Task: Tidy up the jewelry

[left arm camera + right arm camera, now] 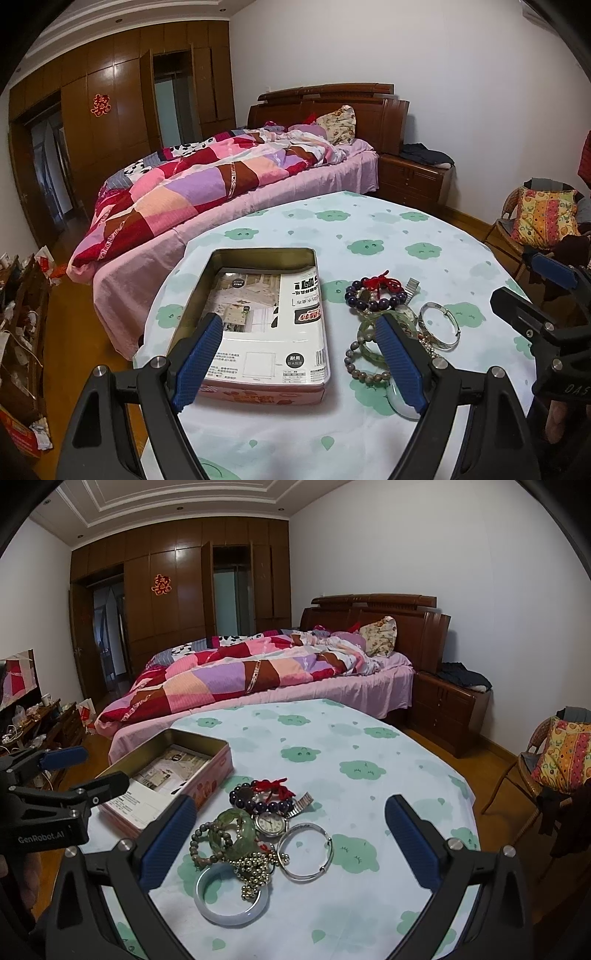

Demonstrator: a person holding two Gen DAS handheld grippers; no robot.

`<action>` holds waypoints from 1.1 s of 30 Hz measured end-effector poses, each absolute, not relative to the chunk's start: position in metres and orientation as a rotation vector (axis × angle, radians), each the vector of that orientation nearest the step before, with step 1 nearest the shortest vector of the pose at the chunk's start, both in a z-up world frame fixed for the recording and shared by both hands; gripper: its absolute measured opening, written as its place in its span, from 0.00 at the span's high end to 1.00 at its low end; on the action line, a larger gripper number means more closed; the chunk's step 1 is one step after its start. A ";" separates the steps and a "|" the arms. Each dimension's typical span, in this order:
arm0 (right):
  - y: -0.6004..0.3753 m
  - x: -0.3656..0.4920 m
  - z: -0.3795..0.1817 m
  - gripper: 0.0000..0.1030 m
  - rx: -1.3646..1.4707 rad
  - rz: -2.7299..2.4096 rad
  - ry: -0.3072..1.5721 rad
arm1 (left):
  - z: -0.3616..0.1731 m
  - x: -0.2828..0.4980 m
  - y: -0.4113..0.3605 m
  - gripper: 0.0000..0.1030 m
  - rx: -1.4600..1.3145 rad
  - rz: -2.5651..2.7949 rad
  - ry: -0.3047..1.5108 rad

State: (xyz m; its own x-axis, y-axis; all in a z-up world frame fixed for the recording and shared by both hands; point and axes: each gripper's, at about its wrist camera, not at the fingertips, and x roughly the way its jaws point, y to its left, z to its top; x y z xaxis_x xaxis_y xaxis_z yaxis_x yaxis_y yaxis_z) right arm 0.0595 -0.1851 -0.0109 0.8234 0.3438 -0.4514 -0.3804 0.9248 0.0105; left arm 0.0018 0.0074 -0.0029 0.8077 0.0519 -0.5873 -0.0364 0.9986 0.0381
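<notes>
The left gripper (299,354) hangs spread wide and empty above the open rectangular pink metal tin (258,325); the right gripper (291,838), likewise released, hovers over the heap of beaded bracelets, bangles and a watch (255,834) lying on the cloud-print tablecloth (369,746) just beside the tin.

In the left wrist view, the right blue pad (397,363) covers part of the green bangle (369,349) and most of the pale bangle (400,404) under it. The leaflet (266,325) hides the floor of the tin (258,254), and its small print is unreadable. In the right wrist view, the watch (271,823) lies partly under the purple bead bracelet (258,805), its dial too small to read. The counter (369,904) runs off the lower edge behind the jaws.
</notes>
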 end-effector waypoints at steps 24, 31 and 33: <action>-0.187 0.056 -0.008 0.00 -0.075 0.384 0.474 | -0.003 0.002 0.010 0.18 0.030 0.059 0.626; -0.187 0.056 -0.008 0.00 -0.074 0.384 0.474 | -0.003 0.002 0.010 0.18 0.030 0.059 0.626; -0.187 0.056 -0.008 0.00 -0.074 0.385 0.475 | -0.003 0.002 0.009 0.18 0.030 0.058 0.627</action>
State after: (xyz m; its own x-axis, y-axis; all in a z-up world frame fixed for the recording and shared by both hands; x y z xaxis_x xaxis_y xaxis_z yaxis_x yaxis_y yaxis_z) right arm 0.0564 -0.1869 -0.0082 0.8187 0.3444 -0.4594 -0.3783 0.9255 0.0194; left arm 0.0024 0.0087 -0.0032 0.8083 0.0629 -0.5854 -0.0450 0.9980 0.0451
